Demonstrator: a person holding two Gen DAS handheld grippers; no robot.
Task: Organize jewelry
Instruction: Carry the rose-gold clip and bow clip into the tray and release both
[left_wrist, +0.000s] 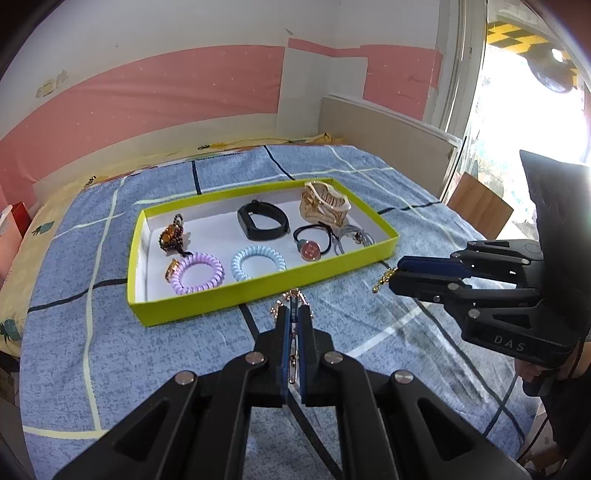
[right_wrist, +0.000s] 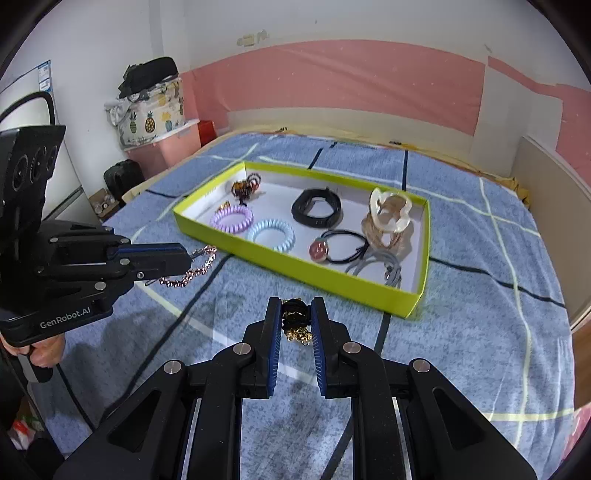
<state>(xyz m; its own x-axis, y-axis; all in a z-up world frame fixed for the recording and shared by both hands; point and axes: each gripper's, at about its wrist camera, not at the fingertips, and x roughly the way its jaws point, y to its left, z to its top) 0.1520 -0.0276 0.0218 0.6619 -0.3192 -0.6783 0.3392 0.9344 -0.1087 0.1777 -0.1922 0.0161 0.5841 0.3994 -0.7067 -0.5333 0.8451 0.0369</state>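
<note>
Tray (left_wrist: 388, 248) on the bed already holds most pieces: beaded clip, two coil ties, black band, claw clip, elastics. Your left tool (left_wrist: 294, 314) is pinched on a rose-gold chain (right_wrist: 192, 271), short of the tray's 6 o'clock edge. Your right tool (right_wrist: 294, 318), narrow, grips a black-and-gold piece (right_wrist: 294, 314) near 4 o'clock. Both remain to place.

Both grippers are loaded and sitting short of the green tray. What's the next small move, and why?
Probably carry the left gripper forward over the tray and open it above the bare white floor beside the black band. Its rose-gold chain hangs just short of the near wall. The right gripper, shut on a black-and-gold piece, can follow.
</note>
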